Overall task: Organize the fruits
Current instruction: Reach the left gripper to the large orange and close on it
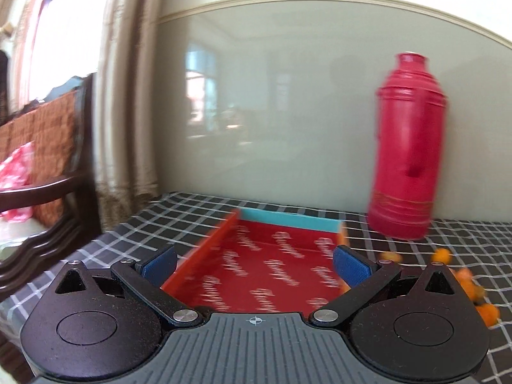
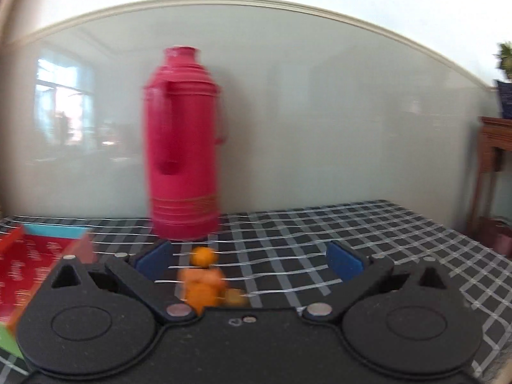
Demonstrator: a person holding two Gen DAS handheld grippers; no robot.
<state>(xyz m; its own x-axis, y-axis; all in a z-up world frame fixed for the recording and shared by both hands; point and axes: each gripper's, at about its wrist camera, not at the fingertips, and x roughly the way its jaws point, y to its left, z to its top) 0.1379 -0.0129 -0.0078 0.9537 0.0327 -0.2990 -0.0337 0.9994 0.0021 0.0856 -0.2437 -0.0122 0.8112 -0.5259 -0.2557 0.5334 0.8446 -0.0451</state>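
Observation:
Several small orange fruits (image 2: 202, 283) lie on the checked tablecloth, blurred; in the left wrist view they lie at the right (image 1: 473, 283). A shallow red box (image 1: 265, 272) with a light blue far wall sits on the table; it also shows at the left in the right wrist view (image 2: 28, 265). My left gripper (image 1: 255, 264) is open and empty, hovering over the near part of the box. My right gripper (image 2: 249, 260) is open and empty, with the fruits low between its fingers, toward the left finger.
A tall pink thermos (image 2: 182, 147) stands at the back by the glossy wall; it also shows in the left wrist view (image 1: 408, 150). A dark wooden chair (image 1: 48, 185) stands left of the table. A wooden side table (image 2: 494, 160) stands at the right.

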